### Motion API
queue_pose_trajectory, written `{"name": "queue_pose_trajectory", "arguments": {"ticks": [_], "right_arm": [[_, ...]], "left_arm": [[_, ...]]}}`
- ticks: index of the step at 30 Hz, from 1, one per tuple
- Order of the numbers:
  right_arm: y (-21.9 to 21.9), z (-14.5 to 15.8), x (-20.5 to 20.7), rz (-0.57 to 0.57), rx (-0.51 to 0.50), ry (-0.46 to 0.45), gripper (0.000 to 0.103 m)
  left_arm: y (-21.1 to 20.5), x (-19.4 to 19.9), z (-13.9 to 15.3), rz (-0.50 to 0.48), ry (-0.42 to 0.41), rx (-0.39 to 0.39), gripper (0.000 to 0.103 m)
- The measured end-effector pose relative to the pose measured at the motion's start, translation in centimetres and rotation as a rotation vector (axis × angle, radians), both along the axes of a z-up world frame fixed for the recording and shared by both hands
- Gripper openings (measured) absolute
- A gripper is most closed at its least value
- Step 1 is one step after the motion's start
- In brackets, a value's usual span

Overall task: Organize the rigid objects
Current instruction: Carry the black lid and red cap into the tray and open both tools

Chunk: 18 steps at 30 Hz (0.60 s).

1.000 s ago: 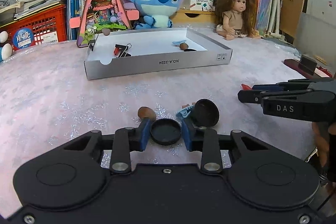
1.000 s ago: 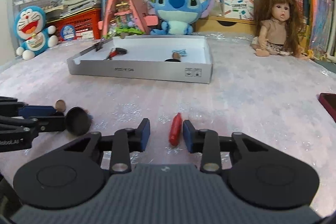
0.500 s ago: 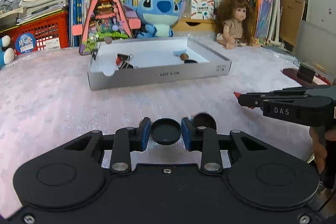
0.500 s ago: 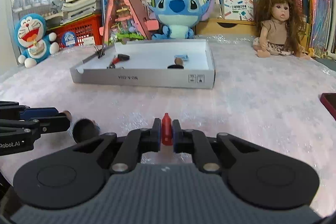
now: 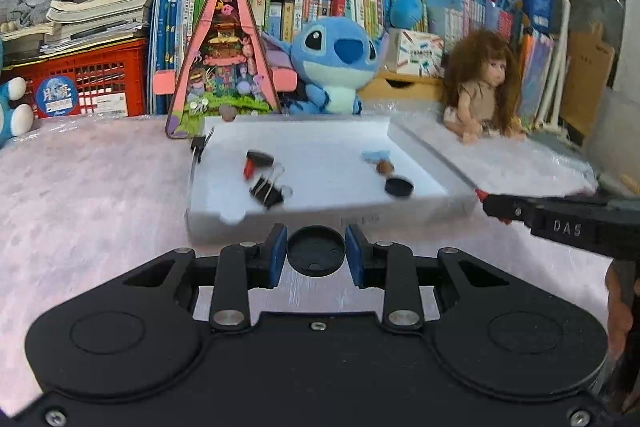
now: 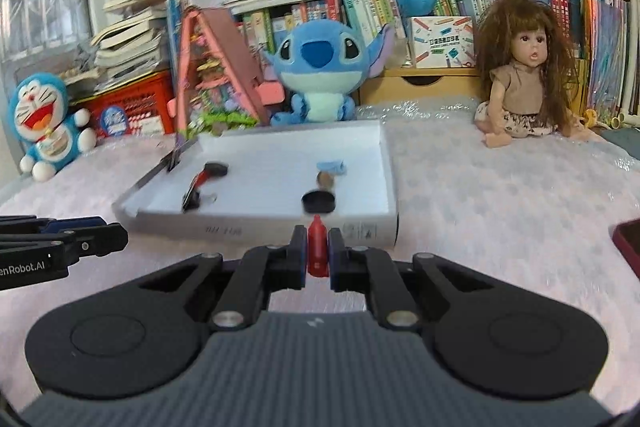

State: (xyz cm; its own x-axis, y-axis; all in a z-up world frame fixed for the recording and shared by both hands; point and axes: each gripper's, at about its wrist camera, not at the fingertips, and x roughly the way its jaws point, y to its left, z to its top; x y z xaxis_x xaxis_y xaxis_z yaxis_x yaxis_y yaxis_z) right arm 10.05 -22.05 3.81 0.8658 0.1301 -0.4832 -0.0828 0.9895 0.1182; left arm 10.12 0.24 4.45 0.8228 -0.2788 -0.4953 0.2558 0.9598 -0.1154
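The left tongs (image 5: 316,255) hold a black cap (image 5: 316,255) flat between their blue pads, and the right tongs (image 6: 317,255) are pinched narrow on a small red piece (image 6: 317,251) that stands upright in the grip. Both loads hang just short of the near wall of the white tray (image 6: 256,227), which lies on the bench (image 6: 500,207) ahead.

The step in hand looks like carrying both pieces over that wall and setting them down inside. To do it well, each pair of tongs should clear the wall's top edge before dropping, since the cap and the red piece sit low enough to catch on it.

The tray already holds a second black cap (image 5: 398,186) and a brown nut (image 5: 386,168) at its right, and a binder clip (image 5: 267,191) with a red-and-black piece (image 5: 256,163) at its left. Like probably belongs with like: the cap beside the other cap, the red piece toward the left group.

The two tongs are near each other, so a staggered release would avoid a knock. Opening should wait until each piece is low over the tray floor; the round cap could roll if it lands on edge.
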Motion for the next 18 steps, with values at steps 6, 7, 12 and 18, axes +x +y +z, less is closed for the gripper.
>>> {"name": "queue_pose_trajectory", "arguments": {"ticks": [6, 7, 12, 18], "right_arm": [[-0.6, 0.8, 3.7, -0.033, 0.015, 0.012, 0.014], [-0.6, 0.8, 4.2, -0.038, 0.016, 0.016, 0.014], [-0.8, 0.7, 5.8, -0.050, 0.011, 0.031, 0.014], [-0.6, 0.2, 6.9, -0.051, 0.004, 0.046, 0.014]], "left_arm": [[-1.5, 4.7, 0.5, 0.016, 0.001, -0.008, 0.030], [-1.8, 5.2, 0.4, 0.017, 0.007, -0.005, 0.030], [-2.6, 7.2, -0.2, 0.025, 0.029, 0.002, 0.030], [-3.3, 8.5, -0.6, 0.038, 0.036, 0.018, 0.030]]}}
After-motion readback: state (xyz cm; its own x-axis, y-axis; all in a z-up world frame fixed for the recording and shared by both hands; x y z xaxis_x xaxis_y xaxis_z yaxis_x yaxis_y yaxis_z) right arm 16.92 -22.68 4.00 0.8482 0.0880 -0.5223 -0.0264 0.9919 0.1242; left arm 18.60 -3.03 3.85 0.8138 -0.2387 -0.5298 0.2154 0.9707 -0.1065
